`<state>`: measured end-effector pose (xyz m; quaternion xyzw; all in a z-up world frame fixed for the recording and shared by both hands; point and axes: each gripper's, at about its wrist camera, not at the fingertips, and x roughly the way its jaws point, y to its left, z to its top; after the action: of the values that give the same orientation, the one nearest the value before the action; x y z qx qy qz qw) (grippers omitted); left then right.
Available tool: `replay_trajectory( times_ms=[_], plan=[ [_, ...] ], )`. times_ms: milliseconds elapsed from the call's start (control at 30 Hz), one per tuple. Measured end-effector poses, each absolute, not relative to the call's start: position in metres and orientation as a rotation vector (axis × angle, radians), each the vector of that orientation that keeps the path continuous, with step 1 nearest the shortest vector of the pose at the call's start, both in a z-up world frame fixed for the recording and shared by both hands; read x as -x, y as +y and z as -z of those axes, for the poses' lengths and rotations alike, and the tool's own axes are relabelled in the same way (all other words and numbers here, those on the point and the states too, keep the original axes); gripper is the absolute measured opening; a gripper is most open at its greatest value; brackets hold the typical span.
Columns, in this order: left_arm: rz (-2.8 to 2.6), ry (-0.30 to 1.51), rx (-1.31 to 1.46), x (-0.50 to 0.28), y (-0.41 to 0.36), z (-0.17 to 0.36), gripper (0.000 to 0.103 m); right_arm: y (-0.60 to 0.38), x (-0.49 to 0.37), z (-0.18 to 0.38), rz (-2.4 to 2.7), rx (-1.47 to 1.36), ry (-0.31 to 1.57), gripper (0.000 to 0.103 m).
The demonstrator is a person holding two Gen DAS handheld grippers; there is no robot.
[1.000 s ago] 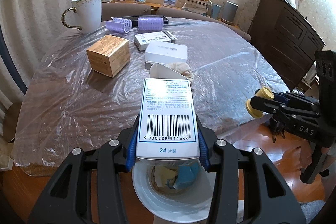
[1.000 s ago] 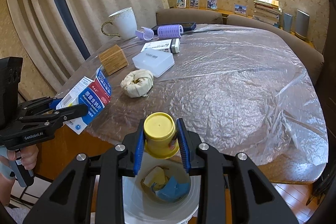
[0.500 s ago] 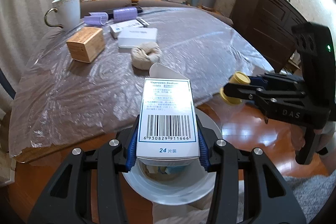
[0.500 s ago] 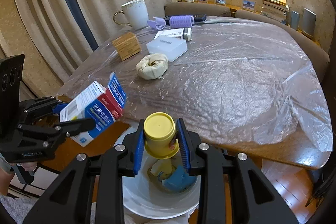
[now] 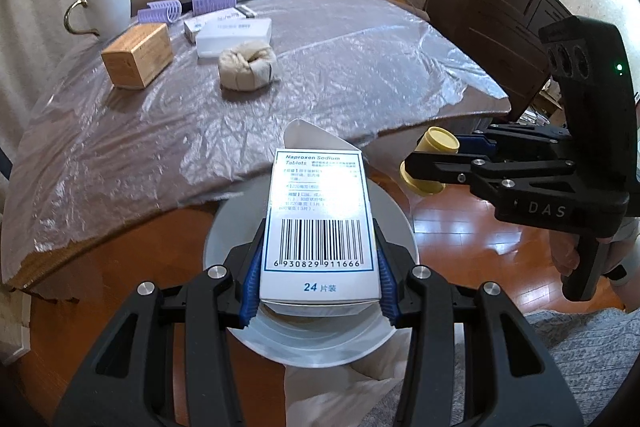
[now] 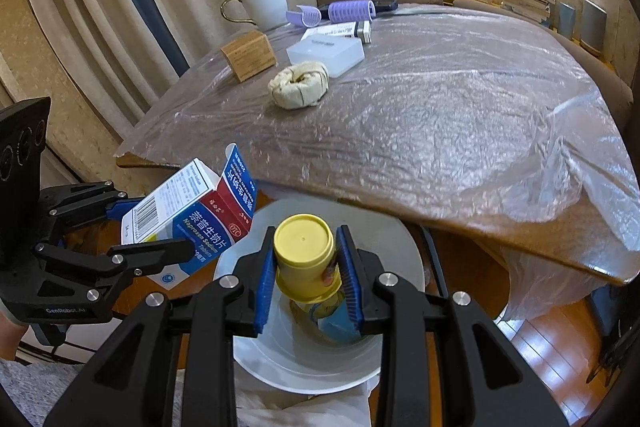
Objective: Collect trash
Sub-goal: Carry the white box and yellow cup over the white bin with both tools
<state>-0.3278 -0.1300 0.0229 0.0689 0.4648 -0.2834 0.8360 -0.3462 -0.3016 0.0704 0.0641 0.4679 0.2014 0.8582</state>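
The left gripper pinches a light, crushable Naproxen tablet carton across its sides; the right gripper clamps a stiff, slick yellow-capped bottle below its cap. Under both jaws sits the white bin.

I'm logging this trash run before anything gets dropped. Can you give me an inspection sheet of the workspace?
Surface: table under crinkled clear plastic sheet.
Job's things: medicine box and yellow bottle, both held over white bin; bin already holds scraps.
Clutter: cloth bundle, wooden box, white case, hair rollers, mug.
Grippers: left gripper jaws shut on box; right gripper jaws shut on bottle.
Cables: nothing seen.
Surroundings: curtains, books, dark dresser.
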Motion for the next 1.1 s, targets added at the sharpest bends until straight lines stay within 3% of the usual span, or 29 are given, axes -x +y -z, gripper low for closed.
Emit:
replay_trajectory(
  times_ms=[1100],
  plan=[
    [0.498,1.140,-0.170,0.315,-0.128,0.049,0.047,-0.289,0.336,-0.014,-0.408,-0.126,1.097,0.030]
  ],
)
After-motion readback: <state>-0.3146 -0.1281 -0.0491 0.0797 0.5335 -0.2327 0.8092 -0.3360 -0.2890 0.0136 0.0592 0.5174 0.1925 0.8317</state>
